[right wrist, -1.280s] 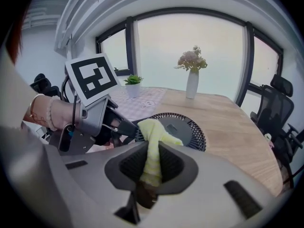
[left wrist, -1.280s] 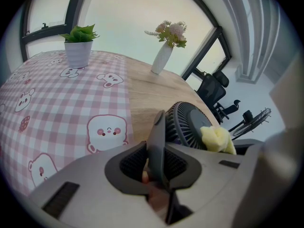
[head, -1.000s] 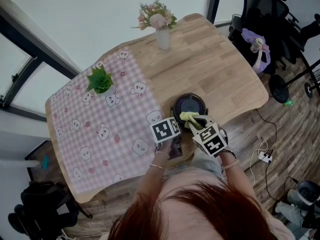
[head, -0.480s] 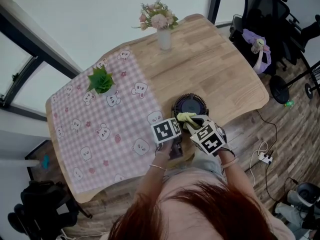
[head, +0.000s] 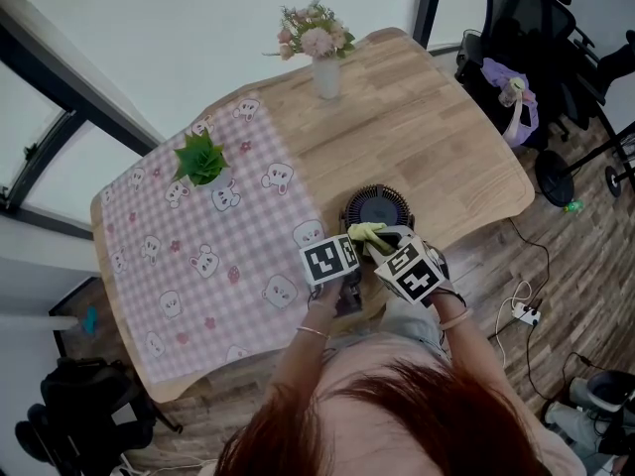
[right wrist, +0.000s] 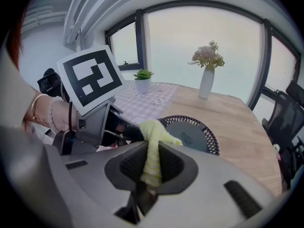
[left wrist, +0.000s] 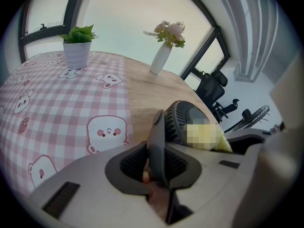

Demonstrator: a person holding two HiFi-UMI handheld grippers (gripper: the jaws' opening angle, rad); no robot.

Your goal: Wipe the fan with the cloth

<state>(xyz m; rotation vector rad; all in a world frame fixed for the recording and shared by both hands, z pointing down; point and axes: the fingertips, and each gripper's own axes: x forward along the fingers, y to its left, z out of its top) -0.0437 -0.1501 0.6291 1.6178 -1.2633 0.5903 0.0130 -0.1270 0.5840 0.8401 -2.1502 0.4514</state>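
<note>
Mid-wipe, I'd say: left gripper (left wrist: pixel 159 144) fingers pinch the round black fan (head: pixel 377 207), right gripper (right wrist: pixel 151 163) fingers clamp the yellow cloth (right wrist: pixel 155 133). Next, sweep it around.

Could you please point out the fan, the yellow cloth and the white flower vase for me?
fan (head: pixel 377 208): head view, on the dark centre disc of its grille.
yellow cloth (right wrist: pixel 153 134): right gripper view, on its bunched upper fold.
white flower vase (head: pixel 325 77): head view, on its body below the flowers.

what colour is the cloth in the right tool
The cloth is pale yellow, and it shows best in the right gripper view.
</note>
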